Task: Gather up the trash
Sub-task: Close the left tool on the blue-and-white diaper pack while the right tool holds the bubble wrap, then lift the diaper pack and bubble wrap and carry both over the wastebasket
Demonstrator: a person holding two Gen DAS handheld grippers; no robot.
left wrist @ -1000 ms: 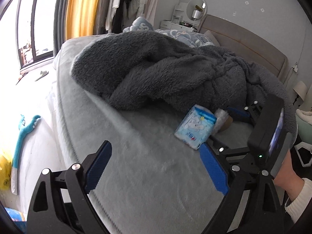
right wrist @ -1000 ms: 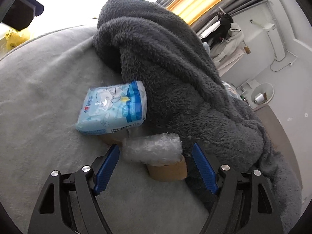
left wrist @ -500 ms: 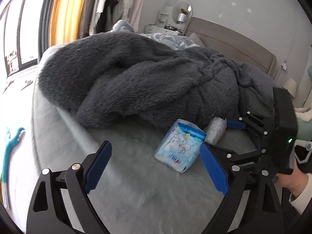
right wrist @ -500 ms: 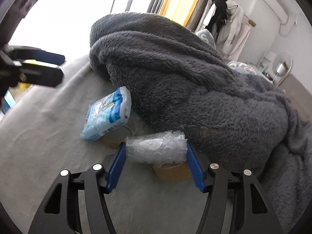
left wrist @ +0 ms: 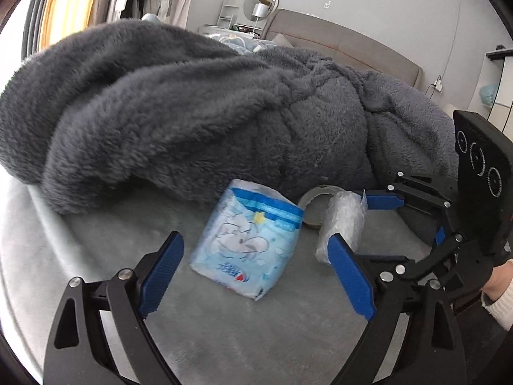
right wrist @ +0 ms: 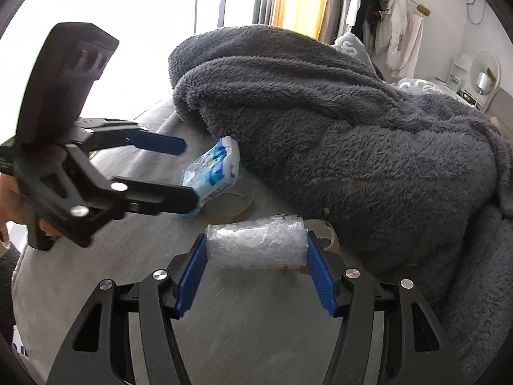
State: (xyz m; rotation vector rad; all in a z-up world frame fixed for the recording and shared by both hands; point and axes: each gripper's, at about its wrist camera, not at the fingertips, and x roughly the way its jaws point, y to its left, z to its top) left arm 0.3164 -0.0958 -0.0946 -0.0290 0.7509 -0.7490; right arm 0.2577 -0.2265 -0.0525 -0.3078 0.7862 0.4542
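Bubble-wrap plastic, rolled into a short clear cylinder, now sits clamped end to end between the blue pads of the right gripper. A second ago those pads stood wide on either side of the roll with daylight between; they have since closed onto its two ends and the grasp looks settled. From the left wrist view the roll appears raised off the pale grey bed cover, tilted beside the blue-and-white soft plastic tissue pack, so I judge that the first piece of trash is secured and lifting away.

Taking that tissue pack as the landmark: the roll hangs just beside it on the side of the person's right hand, a flat brown cardboard tape ring lies on the cover between the pack and the roll, partly under the pack, and a second brown cardboard ring shows behind the roll, mostly hidden. The heaped dark grey fleece blanket rises directly behind the pack and touches its far edge.

The left gripper has drawn closer to the pack than it was; its blue pads are spread wide and bracket the pack without pressing on it. That reads as the next pickup being lined up, with both cardboard rings yet to be collected.
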